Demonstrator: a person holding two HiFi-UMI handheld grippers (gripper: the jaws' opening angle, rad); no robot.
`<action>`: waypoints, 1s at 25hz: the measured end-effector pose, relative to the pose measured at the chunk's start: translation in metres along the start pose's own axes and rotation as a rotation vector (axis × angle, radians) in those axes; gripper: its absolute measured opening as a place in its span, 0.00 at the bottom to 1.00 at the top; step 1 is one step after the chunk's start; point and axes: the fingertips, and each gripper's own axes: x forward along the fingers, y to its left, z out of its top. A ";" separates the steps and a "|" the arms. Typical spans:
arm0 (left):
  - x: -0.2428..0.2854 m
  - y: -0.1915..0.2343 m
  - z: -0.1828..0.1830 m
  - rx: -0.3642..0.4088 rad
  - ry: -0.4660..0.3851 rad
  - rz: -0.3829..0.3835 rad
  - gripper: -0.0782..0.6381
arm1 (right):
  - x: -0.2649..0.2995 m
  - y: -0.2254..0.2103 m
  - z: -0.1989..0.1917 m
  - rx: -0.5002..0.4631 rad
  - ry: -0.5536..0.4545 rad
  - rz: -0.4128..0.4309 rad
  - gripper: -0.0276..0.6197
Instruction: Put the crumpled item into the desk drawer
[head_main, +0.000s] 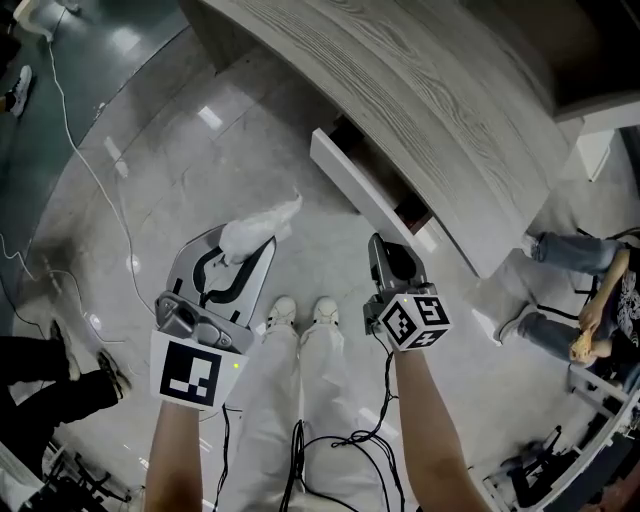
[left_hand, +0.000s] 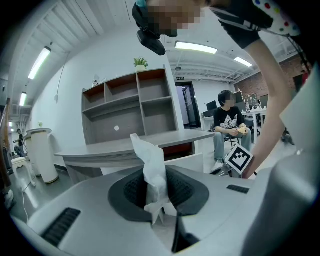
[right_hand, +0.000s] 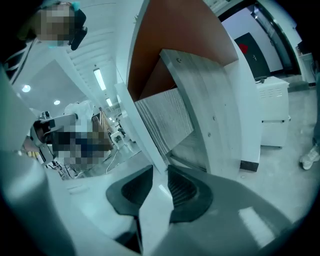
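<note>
The tissue (left_hand: 152, 170), white, thin and crumpled into an upright wad, is pinched between the 2 jaws of the left gripper (head_main: 243, 243), over the floor short of the open drawer (head_main: 365, 195). The right gripper (head_main: 385, 252) hangs near the drawer front, jaws apart and empty.

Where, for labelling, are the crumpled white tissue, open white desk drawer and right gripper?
crumpled white tissue (left_hand: 155, 175), left gripper view, its middle
open white desk drawer (head_main: 365, 197), head view, front panel
right gripper (right_hand: 160, 167), right gripper view, between its fingertips
</note>
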 end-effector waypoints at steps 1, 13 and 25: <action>-0.001 0.000 0.002 -0.002 -0.002 0.002 0.20 | -0.006 -0.001 0.001 -0.006 -0.001 -0.012 0.19; -0.009 -0.010 0.046 0.058 -0.040 -0.027 0.20 | -0.075 0.018 0.034 -0.140 -0.012 -0.078 0.06; 0.000 -0.031 0.079 0.184 -0.049 -0.099 0.20 | -0.113 0.061 0.107 -0.238 -0.115 -0.048 0.06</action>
